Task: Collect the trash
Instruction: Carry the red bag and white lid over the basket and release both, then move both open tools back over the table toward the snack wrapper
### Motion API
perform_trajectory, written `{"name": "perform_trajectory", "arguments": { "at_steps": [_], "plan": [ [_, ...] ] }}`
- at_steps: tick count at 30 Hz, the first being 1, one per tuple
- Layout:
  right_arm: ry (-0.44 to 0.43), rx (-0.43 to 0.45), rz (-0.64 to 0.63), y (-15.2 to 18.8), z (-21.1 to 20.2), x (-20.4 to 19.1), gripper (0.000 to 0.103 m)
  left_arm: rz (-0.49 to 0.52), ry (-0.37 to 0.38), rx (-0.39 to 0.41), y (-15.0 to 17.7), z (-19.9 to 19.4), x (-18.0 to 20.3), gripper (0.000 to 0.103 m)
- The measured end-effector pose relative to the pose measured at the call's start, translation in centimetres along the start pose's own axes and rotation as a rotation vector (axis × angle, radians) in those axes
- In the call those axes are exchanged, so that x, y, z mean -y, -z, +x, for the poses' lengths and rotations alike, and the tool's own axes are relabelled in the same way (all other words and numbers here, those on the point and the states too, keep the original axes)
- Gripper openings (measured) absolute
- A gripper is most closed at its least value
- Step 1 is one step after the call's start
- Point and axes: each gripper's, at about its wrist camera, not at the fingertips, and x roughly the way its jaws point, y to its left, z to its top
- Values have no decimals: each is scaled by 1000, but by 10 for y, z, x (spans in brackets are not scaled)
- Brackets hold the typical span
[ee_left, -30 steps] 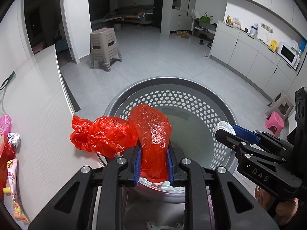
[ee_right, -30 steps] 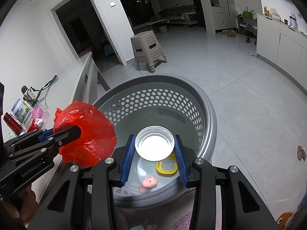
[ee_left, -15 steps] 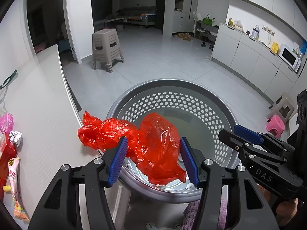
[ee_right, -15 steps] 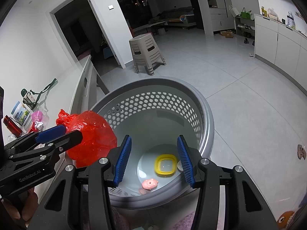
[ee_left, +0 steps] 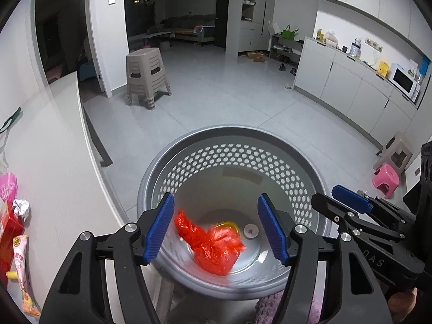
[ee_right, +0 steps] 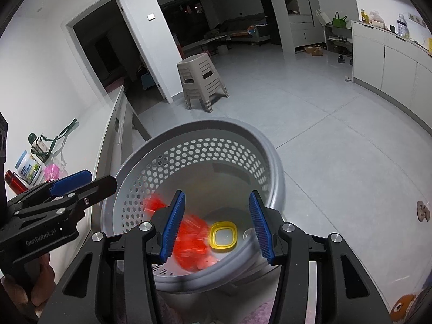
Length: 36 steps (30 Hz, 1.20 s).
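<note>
Both tools, left and right, gape over grey basket on tiled floor.

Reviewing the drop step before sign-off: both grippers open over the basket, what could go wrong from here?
1. The red bag is motion-blurred and light; it could catch on the gray basket wall rather than settle.
2. The left gripper and right gripper hang close together above the rim and could clip each other on retreat.
3. Wrappers on the counter could be missed.
</note>
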Motion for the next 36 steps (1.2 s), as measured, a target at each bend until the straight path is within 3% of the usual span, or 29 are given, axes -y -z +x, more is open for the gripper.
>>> {"name": "perform_trajectory", "arguments": {
  "at_steps": [17, 36],
  "plan": [
    [-8, 3, 8, 5, -12, 2, 48, -11, -10, 31, -4, -10, 3, 70],
    [-59, 31, -86, 9, -29, -61, 52, -104, -120, 117, 21, -67, -49, 76]
  ]
}}
